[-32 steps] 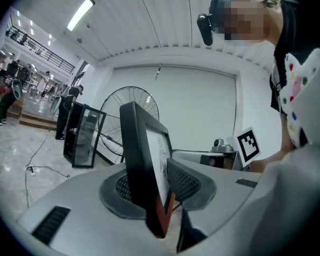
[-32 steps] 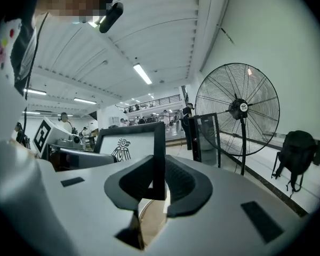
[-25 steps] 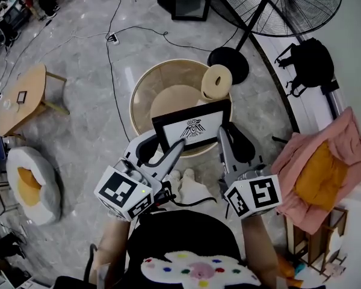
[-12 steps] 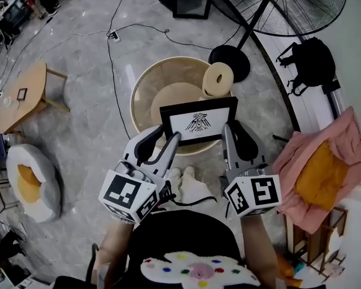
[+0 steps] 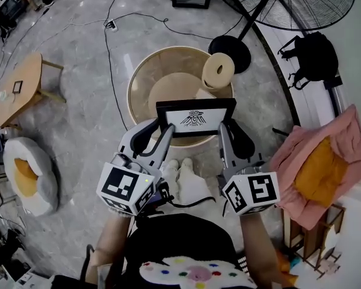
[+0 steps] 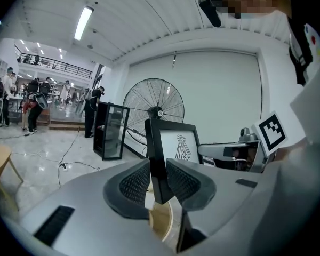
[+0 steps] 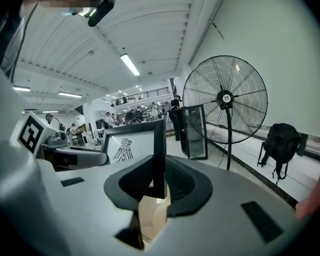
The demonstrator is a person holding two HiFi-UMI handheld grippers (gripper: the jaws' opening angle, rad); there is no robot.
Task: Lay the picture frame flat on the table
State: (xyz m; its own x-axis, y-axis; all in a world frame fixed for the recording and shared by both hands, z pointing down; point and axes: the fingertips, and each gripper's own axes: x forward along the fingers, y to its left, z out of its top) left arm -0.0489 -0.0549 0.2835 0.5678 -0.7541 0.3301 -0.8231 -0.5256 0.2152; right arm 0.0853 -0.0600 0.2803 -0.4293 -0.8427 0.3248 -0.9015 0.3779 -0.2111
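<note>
Picture frame, place: The picture frame (image 5: 195,119) is being held in the air above the near edge of the round table (image 5: 135,83). It is not yet touching the table top. Its printed face is being turned toward the person, and in the gripper views it is being kept nearer upright than flat.

Left gripper: The jaws of the left gripper (image 5: 166,131) have just been closing. The frame's left side rail is being pinched between the ribbed pads (image 6: 134,183).

Right gripper: The frame's right side rail is being pinched by the jaws of the right gripper (image 5: 224,131), above the table's near edge.

Reason for the hold: By judgement, the frame is being gripped on both side rails so that it is being kept level. From such a hold it can be tipped back and lowered onto the table without twisting.

Frame, look: A narrow black moulding is being shown around a white sheet. A dark bird-like figure is printed there, with small print beneath, too small to read.

Other thing on the table: A beige ring-shaped roll (image 5: 217,71) is lying at the table's far right rim, well apart from the frame.
</note>
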